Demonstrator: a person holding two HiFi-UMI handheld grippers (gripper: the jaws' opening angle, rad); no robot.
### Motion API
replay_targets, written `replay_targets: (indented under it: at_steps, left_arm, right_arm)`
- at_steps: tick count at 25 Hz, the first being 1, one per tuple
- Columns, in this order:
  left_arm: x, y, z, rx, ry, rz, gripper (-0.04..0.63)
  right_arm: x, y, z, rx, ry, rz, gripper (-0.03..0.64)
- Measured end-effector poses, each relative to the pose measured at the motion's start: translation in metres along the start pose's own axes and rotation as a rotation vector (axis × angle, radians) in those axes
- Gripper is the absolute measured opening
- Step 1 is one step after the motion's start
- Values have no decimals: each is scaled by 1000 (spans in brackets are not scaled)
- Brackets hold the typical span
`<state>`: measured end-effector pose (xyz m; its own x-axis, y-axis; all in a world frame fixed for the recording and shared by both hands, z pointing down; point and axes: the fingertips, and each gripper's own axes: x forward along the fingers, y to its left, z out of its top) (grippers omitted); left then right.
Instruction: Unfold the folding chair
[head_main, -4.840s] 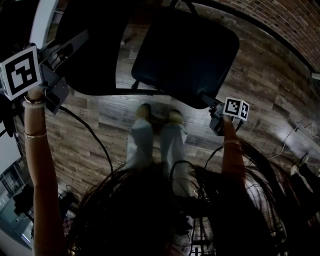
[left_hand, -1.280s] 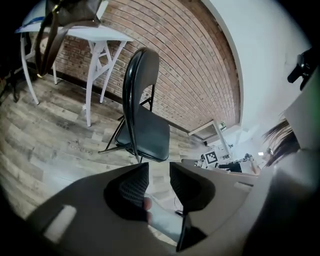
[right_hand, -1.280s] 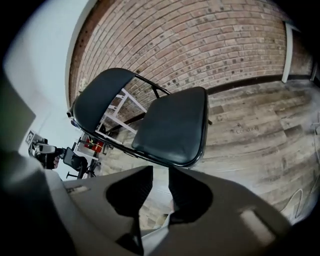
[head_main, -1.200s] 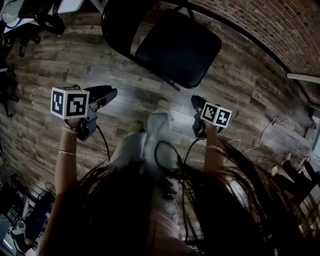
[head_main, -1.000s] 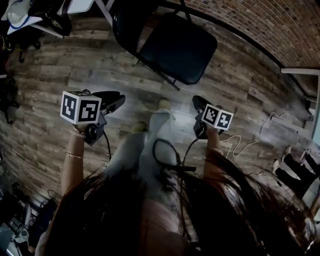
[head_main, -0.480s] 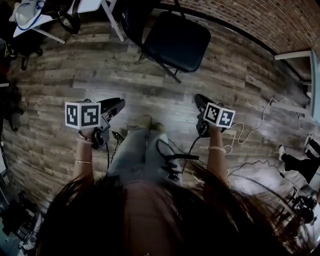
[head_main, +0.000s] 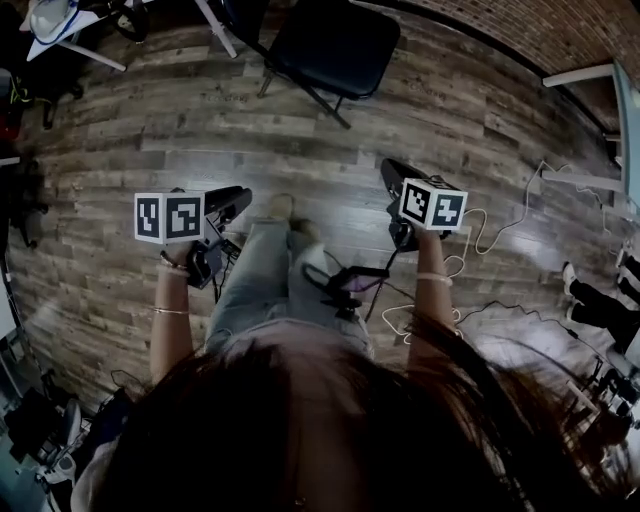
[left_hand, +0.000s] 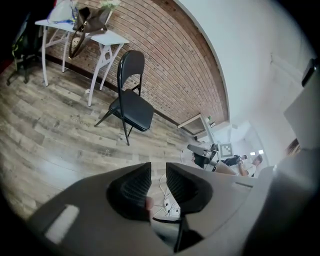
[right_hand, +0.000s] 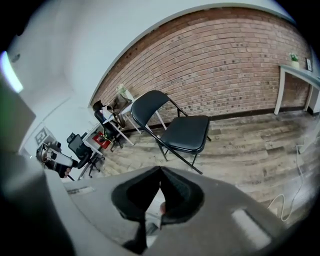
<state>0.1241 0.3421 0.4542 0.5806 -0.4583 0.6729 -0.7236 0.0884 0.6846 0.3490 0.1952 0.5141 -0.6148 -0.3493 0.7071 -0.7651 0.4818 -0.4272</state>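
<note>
Most of the head view is wood-plank floor (head_main: 120, 150), with a brick wall (right_hand: 240, 60) rising behind it in both gripper views. One folding chair (head_main: 335, 45) stands at the top of the head view, already opened out: its black seat lies level, its rounded back is upright and its thin legs are spread on the planks. It sits near the foot of the wall, just beside the white tables (left_hand: 107, 40), and is well apart from both grippers.

Below the chair in the head view, the person's legs (head_main: 265, 280) point toward it, with an arm stretched out on either side.

Each hand carries a gripper aimed at the chair and downward. The left gripper (head_main: 240, 197) has a narrow gap between its ribbed pads; its jaws have just been closing, and only floor and cable show in the gap. In the left gripper view the chair (left_hand: 132, 107) stands beyond the jaws, above and to their left. The right gripper (head_main: 388, 165) has just closed, its jaw tips meeting with nothing between them. In the right gripper view the chair (right_hand: 187, 132) stands straight ahead, above the jaws.

Thin white cables (head_main: 500, 235) trail loosely over the floor to the right of the right gripper.
</note>
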Motion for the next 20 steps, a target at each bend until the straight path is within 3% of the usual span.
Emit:
replay_targets:
  at_steps: [7, 20]
  left_arm:
    - [9, -35, -3, -1, -46, 3, 41]
    - [5, -90, -23, 167, 39, -19, -3]
  right_arm:
    - [-21, 4, -13, 0, -2, 22, 0]
    - [-80, 43, -26, -7, -103, -13, 0]
